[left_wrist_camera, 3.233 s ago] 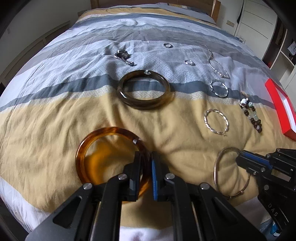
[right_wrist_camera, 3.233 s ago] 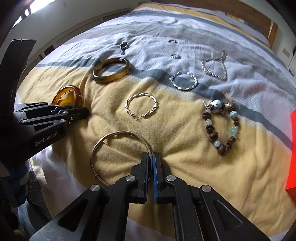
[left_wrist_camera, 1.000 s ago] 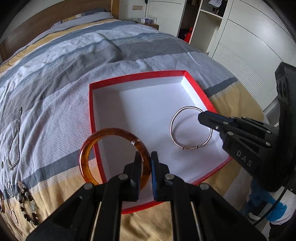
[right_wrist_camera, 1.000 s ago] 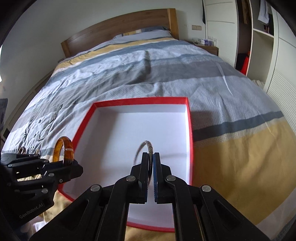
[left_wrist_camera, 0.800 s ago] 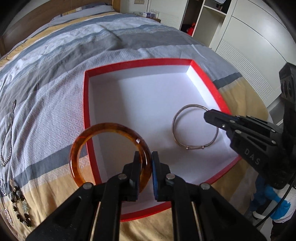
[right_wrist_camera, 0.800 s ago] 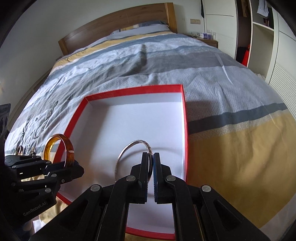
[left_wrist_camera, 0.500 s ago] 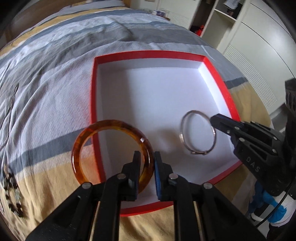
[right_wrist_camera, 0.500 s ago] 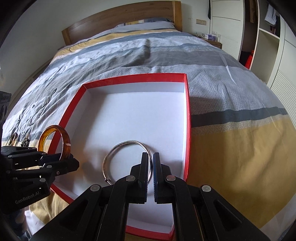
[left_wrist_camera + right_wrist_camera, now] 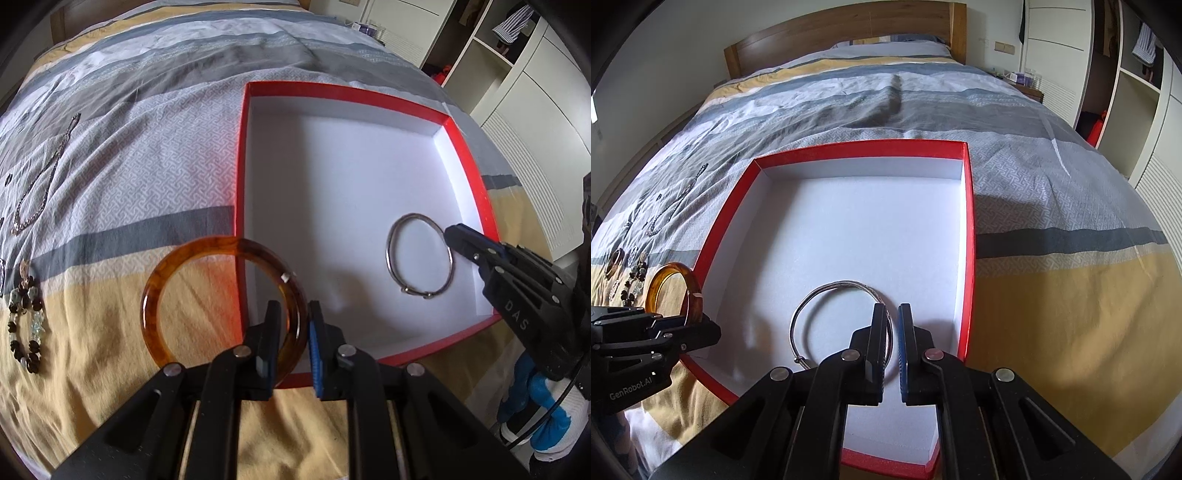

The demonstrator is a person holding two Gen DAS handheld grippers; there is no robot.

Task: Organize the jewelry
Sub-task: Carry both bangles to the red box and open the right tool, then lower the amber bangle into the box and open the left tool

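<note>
pinching amber bangle (image 9: 221, 299) rigidly in left gripper (image 9: 291, 343) over red box (image 9: 240, 155) near-left edge; right gripper (image 9: 892, 343) parted around thin silver bangle (image 9: 838, 317) inside; stiff, light, slippery, rim-held.

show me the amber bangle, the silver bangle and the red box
amber bangle (image 9: 173, 266), left wrist view, on its upper left arc, over the bedspread.
silver bangle (image 9: 388, 248), left wrist view, on its left arc, inside the box.
red box (image 9: 970, 236), right wrist view, on its right rim.

Amber bangle (image 9: 221, 299) held above red box (image 9: 469, 155) rim, silver bangle (image 9: 419, 254) flat inside box
</note>
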